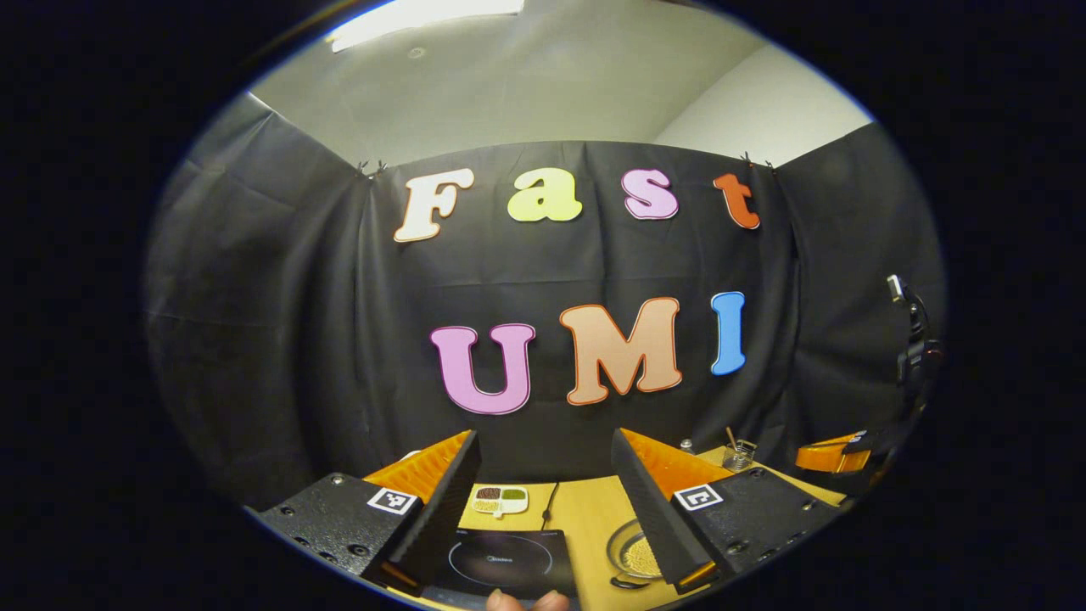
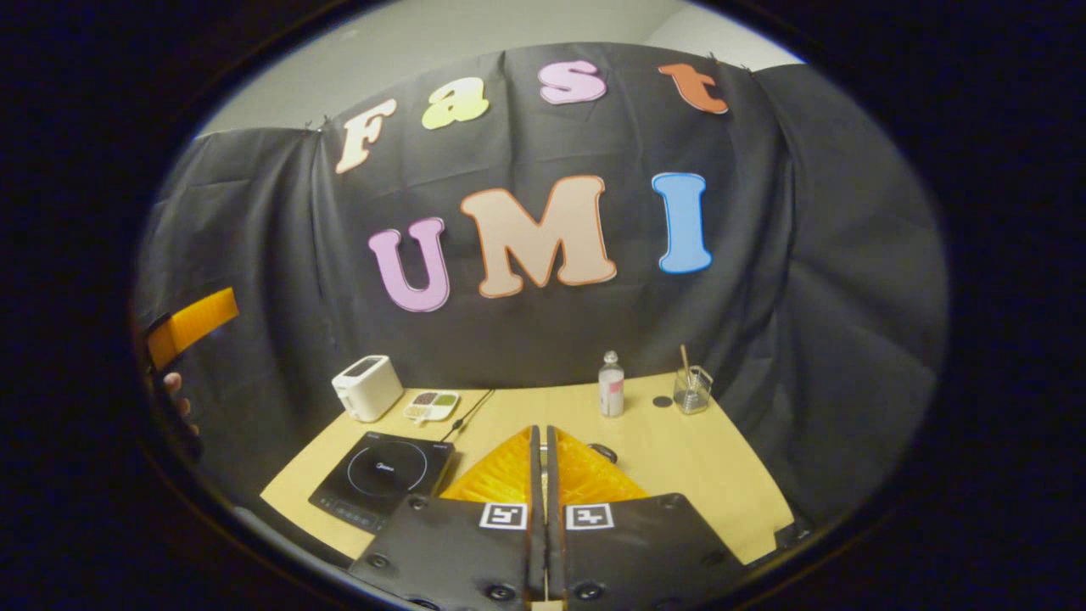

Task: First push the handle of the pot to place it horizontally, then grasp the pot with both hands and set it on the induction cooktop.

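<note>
Low in the left gripper view, a clear glass pot (image 1: 632,553) with yellowish grains sits on the wooden table, a dark handle (image 1: 626,583) at its near side. The black induction cooktop (image 1: 505,560) lies just left of it. My left gripper (image 1: 544,437) hovers above both, open and holding nothing. Its right finger covers part of the pot. My right gripper (image 2: 539,434) is shut on nothing, above the table's middle. The cooktop (image 2: 386,475) lies to its left. Only a small dark bit (image 2: 604,452) shows behind its fingers.
A white toaster (image 2: 366,386) and a small divided dish (image 2: 430,405) stand behind the cooktop, whose cord runs back to the wall. A bottle (image 2: 611,383), a glass with a stick (image 2: 693,389) and a dark disc (image 2: 663,401) stand at the back right.
</note>
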The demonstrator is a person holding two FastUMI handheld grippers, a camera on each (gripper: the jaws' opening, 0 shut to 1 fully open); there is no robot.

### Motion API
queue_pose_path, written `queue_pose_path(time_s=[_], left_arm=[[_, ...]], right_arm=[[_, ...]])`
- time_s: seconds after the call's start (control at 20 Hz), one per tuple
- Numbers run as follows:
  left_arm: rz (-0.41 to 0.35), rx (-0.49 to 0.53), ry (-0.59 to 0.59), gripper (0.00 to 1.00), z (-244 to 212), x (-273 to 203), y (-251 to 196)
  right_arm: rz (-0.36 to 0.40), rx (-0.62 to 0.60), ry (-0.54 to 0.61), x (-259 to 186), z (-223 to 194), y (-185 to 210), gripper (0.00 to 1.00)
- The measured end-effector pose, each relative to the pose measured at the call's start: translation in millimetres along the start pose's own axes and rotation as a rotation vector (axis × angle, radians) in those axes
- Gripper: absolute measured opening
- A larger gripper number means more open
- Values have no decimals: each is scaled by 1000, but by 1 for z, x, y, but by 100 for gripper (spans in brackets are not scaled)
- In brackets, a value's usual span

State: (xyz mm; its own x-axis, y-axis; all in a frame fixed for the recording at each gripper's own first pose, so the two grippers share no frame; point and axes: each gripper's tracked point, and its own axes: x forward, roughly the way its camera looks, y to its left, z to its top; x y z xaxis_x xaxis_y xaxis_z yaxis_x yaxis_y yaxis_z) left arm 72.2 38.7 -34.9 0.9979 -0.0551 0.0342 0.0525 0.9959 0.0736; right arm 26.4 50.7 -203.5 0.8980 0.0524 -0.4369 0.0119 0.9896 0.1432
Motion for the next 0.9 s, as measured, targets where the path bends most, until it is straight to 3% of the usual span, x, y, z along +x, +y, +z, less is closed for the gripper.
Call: queue_pose_path(time_s=[0.3, 0.6, 0.9], left_arm=[[-108, -24, 7, 96, -41, 65, 36], [-252, -35, 44, 94, -80, 85, 31], [-275, -77, 93, 95, -117, 93, 46]], right_arm=[[-94, 79, 134, 35, -65, 35, 3], [-194, 139, 282, 47, -133, 48, 2], [-237, 188, 472, 49, -210, 61, 0]])
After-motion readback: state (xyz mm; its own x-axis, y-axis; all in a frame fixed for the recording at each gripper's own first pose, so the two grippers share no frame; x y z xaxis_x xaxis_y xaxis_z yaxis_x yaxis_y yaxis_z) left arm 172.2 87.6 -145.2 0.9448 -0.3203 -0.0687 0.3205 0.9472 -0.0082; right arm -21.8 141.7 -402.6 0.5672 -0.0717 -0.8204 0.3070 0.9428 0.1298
